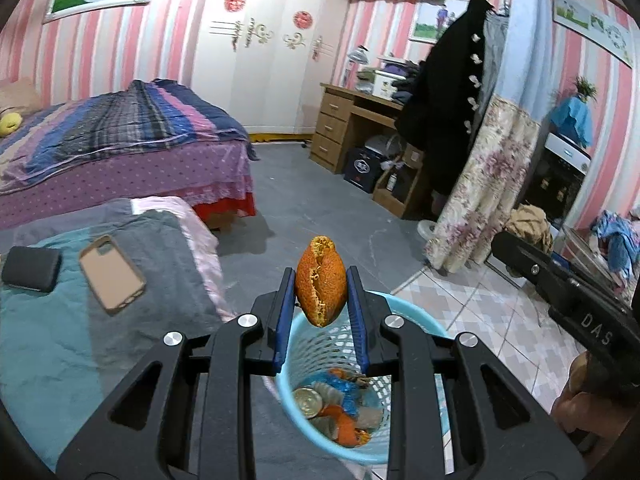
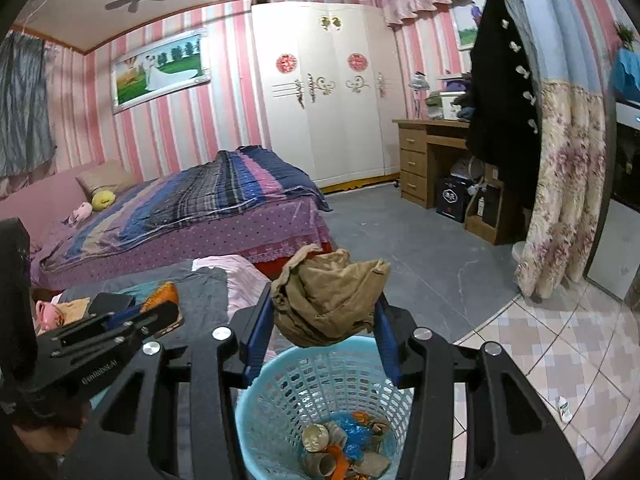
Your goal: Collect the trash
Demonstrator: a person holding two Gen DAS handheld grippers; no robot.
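Observation:
My left gripper (image 1: pixel 321 280) is shut on an orange peel (image 1: pixel 320 284) and holds it above the light blue mesh trash basket (image 1: pixel 416 330). My right gripper (image 2: pixel 322 300) is shut on a crumpled brown paper wad (image 2: pixel 330 296), also held above the basket (image 2: pixel 276 384). The basket holds a metal can lid (image 2: pixel 314 436), blue plastic, orange peel pieces and paper scraps. The right gripper's body shows at the right of the left wrist view (image 1: pixel 568 300); the left gripper with its peel shows at the left of the right wrist view (image 2: pixel 120 320).
A low padded surface with grey and teal blankets (image 1: pixel 60 340) stands left of the basket, bearing a phone in a tan case (image 1: pixel 112 274) and a black wallet (image 1: pixel 32 268). A bed (image 2: pixel 200 216), wardrobe, desk (image 1: pixel 352 128) and floral curtain (image 1: pixel 484 188) lie beyond. A small white bottle (image 2: pixel 564 408) lies on the tiles.

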